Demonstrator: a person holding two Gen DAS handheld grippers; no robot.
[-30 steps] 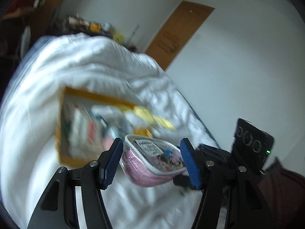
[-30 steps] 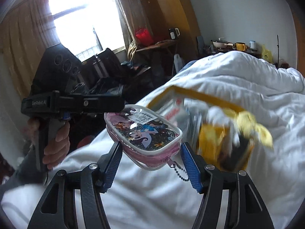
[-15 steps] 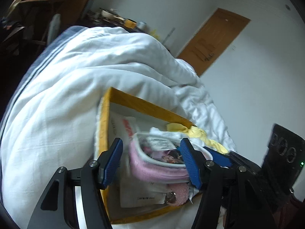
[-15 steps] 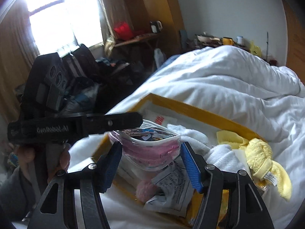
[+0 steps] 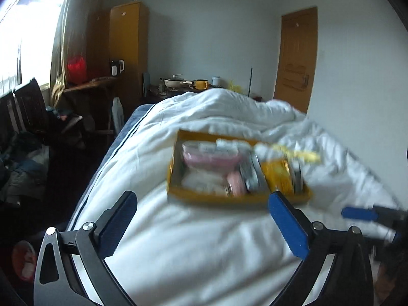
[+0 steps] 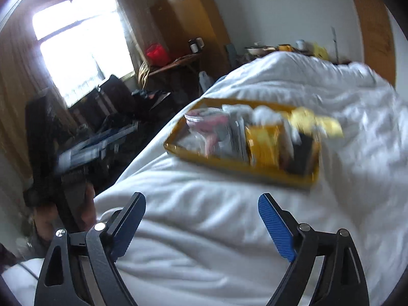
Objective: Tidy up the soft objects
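A yellow tray (image 5: 178,193) lies on the white duvet (image 5: 204,242); it also shows in the right wrist view (image 6: 229,163). A pink pouch (image 5: 209,156) lies in the tray's far left part, among white packets and a yellow towel (image 5: 301,153). The pouch shows in the right wrist view (image 6: 206,119) too. My left gripper (image 5: 204,224) is open and empty, drawn back from the tray over the duvet. My right gripper (image 6: 201,224) is open and empty, also back from the tray. Both views are blurred.
The bed's left edge (image 5: 114,148) drops to a dark floor with clothes and chairs (image 5: 25,127). A wooden cabinet (image 5: 127,46) and a cluttered table (image 5: 188,84) stand beyond the bed. A door (image 5: 295,56) is at the far right.
The pink pouch, held between the grippers over the tray before, now lies in the tray. Both grippers have opened wide and pulled back from the tray.
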